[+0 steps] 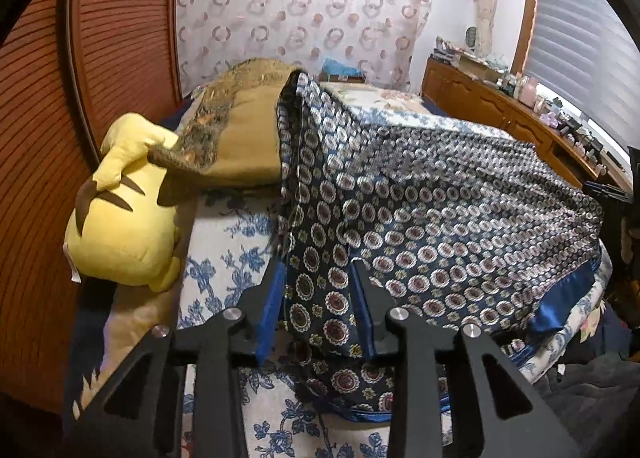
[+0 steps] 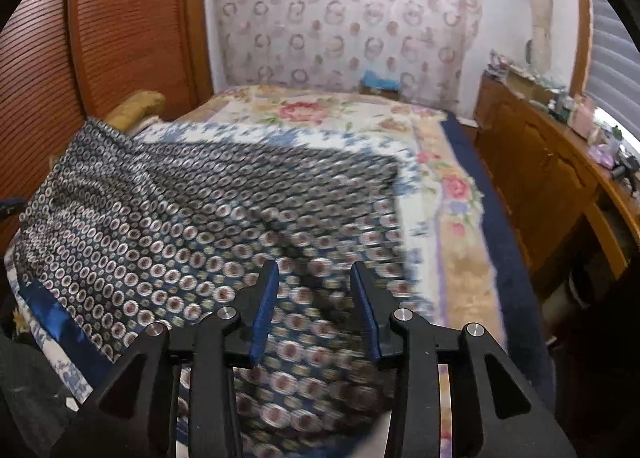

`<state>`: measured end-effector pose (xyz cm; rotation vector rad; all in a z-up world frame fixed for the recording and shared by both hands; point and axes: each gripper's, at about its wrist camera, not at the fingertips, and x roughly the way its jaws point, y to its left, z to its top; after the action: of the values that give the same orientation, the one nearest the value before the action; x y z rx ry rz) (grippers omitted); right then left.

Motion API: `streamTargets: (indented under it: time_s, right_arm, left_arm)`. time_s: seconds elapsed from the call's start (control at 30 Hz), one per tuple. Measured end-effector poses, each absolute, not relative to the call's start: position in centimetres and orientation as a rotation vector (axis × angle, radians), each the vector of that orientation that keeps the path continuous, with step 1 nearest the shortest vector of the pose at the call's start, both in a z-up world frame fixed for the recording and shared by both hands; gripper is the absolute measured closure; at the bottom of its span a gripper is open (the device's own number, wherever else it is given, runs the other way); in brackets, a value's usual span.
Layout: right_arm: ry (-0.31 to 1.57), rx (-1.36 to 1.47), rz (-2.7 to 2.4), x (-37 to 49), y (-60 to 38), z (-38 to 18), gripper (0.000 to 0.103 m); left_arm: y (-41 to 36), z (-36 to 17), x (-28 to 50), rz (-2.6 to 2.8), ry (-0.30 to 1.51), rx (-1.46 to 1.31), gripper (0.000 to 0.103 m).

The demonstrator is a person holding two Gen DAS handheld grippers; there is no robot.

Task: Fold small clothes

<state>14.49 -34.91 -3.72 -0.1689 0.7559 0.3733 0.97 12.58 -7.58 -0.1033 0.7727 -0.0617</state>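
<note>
Silky navy cloth printed with ringed medallions is what you are working on, and it lies spread over the floral bedspread [image 2: 320, 114], raised into a ridge at its far left corner.

At the far left of the left wrist view, the yellow plush toy [image 1: 124, 226] sits against the slatted wooden door [image 1: 40, 138], with a tan pillow [image 1: 240, 138] just behind it. Both are beside the work, not in it, so they look like bedding pushed aside to leave you room.

Your left gripper [image 1: 318, 282] has its fingers parted, with a gap between the blue pads. The patterned garment [image 1: 440, 226] runs up between them at its left edge, and a fold hangs below them. Whether the pads actually pinch that edge I cannot tell; the lifted, draped shape suggests you are carrying it, probably to turn one side over.

Moving right, the garment's satin blue hem band [image 1: 560, 298] runs along the near edge.

Your right gripper [image 2: 314, 282] also has its fingers apart. The cloth [image 2: 200, 210] passes under and between them, blurred there. No grip is visible there; I cannot tell if it holds anything.

Along the right wall stands a wooden dresser [image 2: 540, 162], well apart.
</note>
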Motion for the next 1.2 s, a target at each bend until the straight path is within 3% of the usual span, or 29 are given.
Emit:
streamTargets:
  time_s: [0.63, 1.2]
  right_arm:
    - [0.847, -0.212, 0.454, 14.5, -29.3, -9.1, 0.066]
    - [0.835, -0.229, 0.402, 13.1, -29.9, -9.1, 0.063]
  left_arm:
    - [12.8, -10.8, 1.4, -0.031, 0.856, -0.116, 0.069]
    - [12.4, -10.7, 1.3, -0.035, 0.846, -0.122, 0.068]
